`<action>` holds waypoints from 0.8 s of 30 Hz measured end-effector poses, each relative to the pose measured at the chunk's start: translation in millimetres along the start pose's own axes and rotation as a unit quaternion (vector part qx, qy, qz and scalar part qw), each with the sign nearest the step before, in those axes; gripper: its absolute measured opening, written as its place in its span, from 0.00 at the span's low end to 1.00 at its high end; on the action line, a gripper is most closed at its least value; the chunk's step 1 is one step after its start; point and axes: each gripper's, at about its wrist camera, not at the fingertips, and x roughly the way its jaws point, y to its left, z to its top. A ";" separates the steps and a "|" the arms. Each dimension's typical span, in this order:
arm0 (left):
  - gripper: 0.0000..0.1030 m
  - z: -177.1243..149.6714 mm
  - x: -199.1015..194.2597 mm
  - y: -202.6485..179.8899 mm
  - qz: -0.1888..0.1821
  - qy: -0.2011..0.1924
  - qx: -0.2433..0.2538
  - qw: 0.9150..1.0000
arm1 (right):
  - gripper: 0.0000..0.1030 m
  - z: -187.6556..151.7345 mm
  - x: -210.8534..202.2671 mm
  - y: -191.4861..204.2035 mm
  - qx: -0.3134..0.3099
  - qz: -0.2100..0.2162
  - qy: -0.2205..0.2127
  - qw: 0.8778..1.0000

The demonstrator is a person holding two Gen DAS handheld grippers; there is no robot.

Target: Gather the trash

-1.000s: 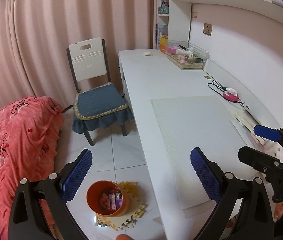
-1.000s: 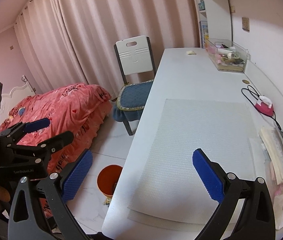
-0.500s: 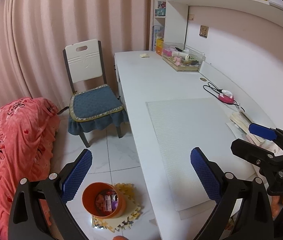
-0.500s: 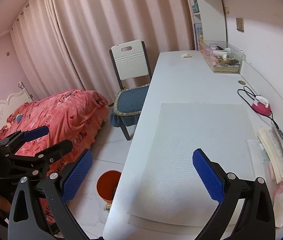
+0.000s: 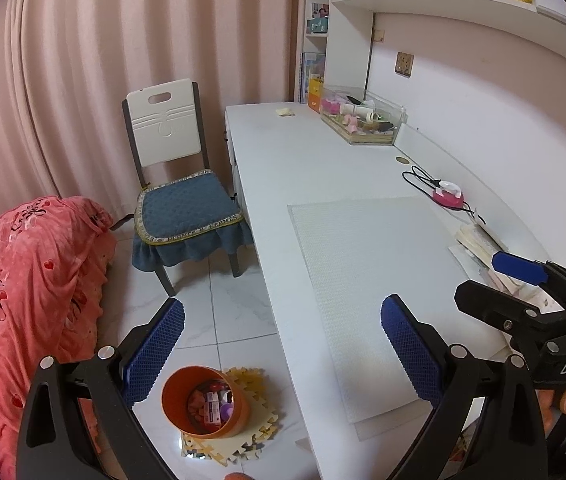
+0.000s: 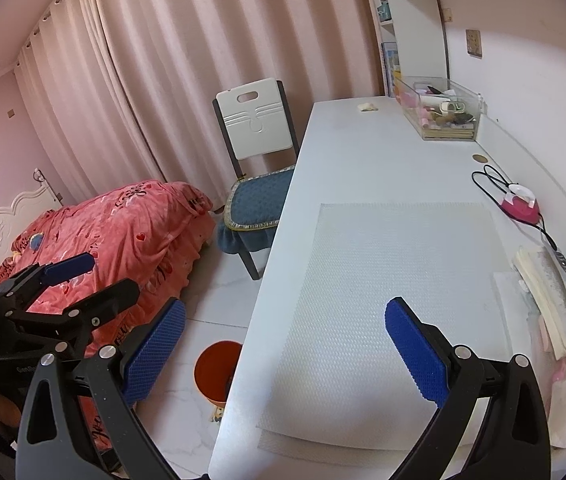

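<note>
— Gripper states? 
— Left gripper [image 5: 282, 346] and right gripper [image 6: 285, 344] both gape wide, holding nothing. 
— Trash? 
— Inside the orange bin [image 5: 203, 402] on the floor, just beside the surface [image 5: 315, 184] edge; open floor toward the chair [image 5: 179, 184].

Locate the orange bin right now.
The orange bin stands on the floor beside the desk's near corner, on foam puzzle mats. It sits low and left of centre in both wrist views, partly hidden by the desk edge in the right one.
</note>
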 end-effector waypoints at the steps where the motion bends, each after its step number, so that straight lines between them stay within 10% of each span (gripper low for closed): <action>1: 0.94 0.4 0.1 -0.5 0.000 0.001 0.001 1.000 | 0.95 0.0 0.2 -0.1 0.000 0.000 0.000 1.000; 24: 0.94 1.0 4.7 -2.6 0.002 0.008 0.004 1.000 | 0.95 -3.7 0.6 -4.3 0.013 -0.006 0.002 1.000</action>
